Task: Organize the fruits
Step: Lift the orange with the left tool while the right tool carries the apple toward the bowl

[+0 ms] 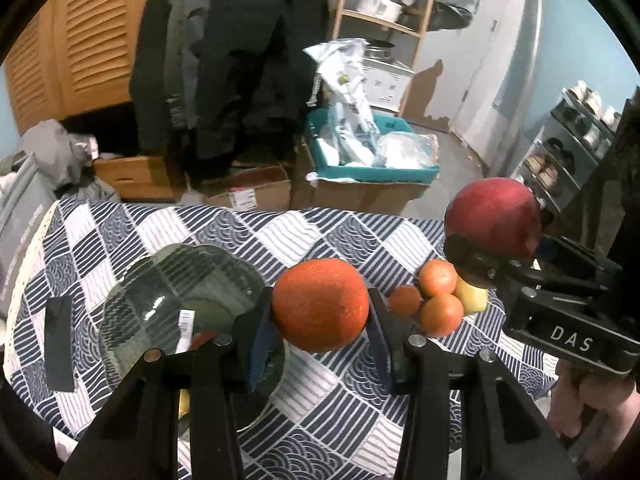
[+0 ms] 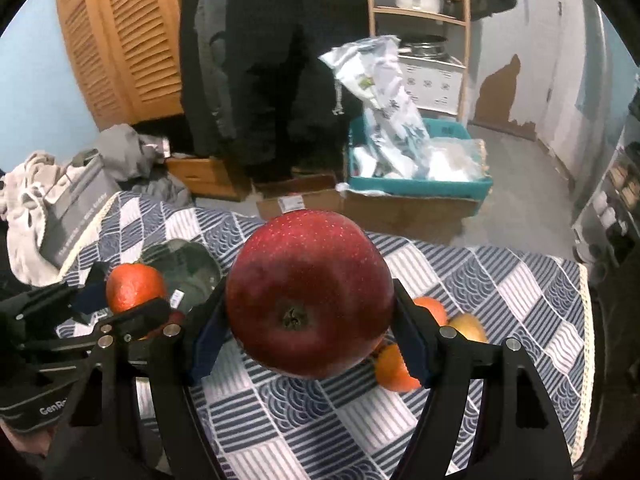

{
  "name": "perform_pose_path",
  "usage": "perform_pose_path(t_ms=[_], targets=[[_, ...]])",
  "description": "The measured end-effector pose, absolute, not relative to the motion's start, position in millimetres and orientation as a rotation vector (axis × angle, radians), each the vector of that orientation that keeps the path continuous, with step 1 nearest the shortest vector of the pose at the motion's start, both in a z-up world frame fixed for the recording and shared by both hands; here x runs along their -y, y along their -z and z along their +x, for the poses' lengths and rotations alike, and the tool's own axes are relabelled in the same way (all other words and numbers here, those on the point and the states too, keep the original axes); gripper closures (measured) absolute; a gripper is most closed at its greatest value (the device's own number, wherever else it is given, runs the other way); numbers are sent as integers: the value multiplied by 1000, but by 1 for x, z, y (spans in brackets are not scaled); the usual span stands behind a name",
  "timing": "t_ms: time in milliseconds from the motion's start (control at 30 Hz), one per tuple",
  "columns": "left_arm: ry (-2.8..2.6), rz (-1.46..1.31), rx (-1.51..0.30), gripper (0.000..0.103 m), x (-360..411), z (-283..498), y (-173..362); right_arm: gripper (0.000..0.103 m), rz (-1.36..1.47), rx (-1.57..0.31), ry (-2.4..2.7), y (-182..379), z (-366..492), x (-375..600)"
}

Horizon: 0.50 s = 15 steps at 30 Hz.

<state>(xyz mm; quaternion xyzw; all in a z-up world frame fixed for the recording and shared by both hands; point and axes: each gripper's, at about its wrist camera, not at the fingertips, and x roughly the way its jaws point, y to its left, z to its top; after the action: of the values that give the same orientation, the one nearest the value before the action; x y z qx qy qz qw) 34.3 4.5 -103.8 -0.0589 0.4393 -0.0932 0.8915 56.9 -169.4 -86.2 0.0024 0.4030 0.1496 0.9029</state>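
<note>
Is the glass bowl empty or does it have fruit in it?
Not empty. Through the glass bowl a red fruit and something yellow show; what they are, I cannot tell.

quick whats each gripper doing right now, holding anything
left gripper: closed on a round orange fruit, held above the table
right gripper: closed on a large dark red apple, also lifted off the table

Teal basket on cardboard box, beyond table.
</note>
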Motion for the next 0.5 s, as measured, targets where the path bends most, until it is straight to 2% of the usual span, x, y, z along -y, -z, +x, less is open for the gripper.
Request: perform_pose_path(t_ms=[500], targets=[[72,-193,-919,58,-74,39,114,29,-26,-866,-401,93,84,100]])
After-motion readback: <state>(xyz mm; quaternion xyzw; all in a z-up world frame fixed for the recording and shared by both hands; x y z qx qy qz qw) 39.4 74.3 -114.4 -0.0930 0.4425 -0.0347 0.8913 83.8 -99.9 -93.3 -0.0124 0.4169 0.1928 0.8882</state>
